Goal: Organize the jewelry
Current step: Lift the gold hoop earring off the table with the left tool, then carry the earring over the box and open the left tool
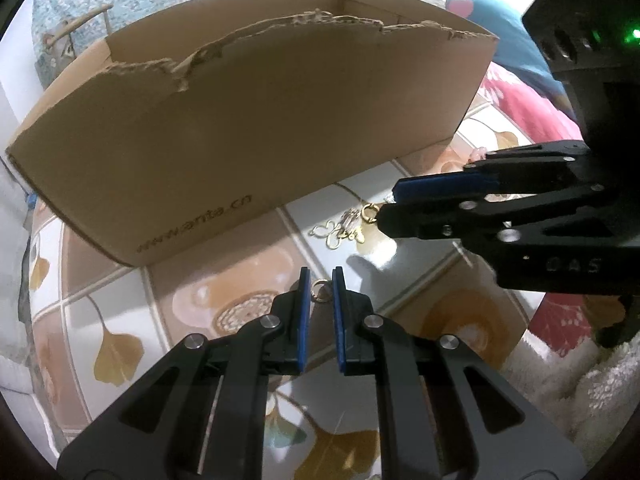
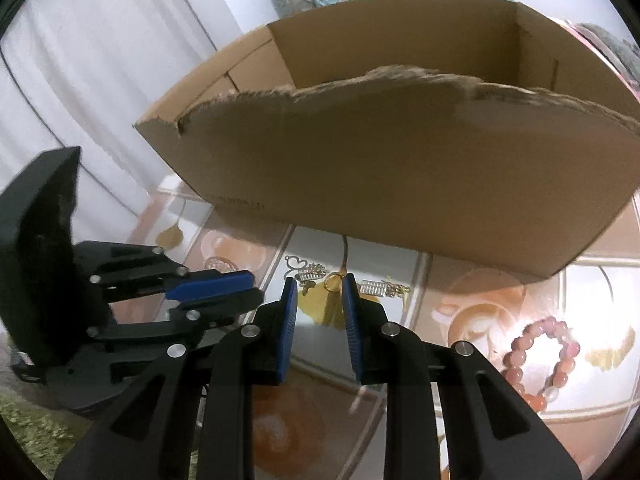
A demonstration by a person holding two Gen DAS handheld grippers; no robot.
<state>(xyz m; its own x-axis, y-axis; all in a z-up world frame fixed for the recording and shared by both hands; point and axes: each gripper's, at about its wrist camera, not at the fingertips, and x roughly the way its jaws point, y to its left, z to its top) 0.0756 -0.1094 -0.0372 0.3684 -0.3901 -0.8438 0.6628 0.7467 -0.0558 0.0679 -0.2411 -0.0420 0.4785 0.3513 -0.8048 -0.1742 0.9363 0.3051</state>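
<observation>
Gold chain jewellery (image 2: 320,276) lies tangled on the tiled tabletop (image 2: 460,292) just before the torn brown cardboard box (image 2: 400,168), ready for sorting. The right gripper (image 2: 320,280), jaws apart, straddles its ring; the left gripper (image 1: 321,280), jaws apart, frames a small gold ring (image 1: 319,290).

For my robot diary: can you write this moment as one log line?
left gripper: open around small ring | right gripper: open over gold jewelry | box: behind

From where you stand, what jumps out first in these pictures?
A big cardboard box with a torn top edge fills the back of the patterned table. In front of it lies a small heap of gold jewelry, and a pink bead bracelet sits off to the right. Two black grippers with blue jaws point toward the heap.
</observation>
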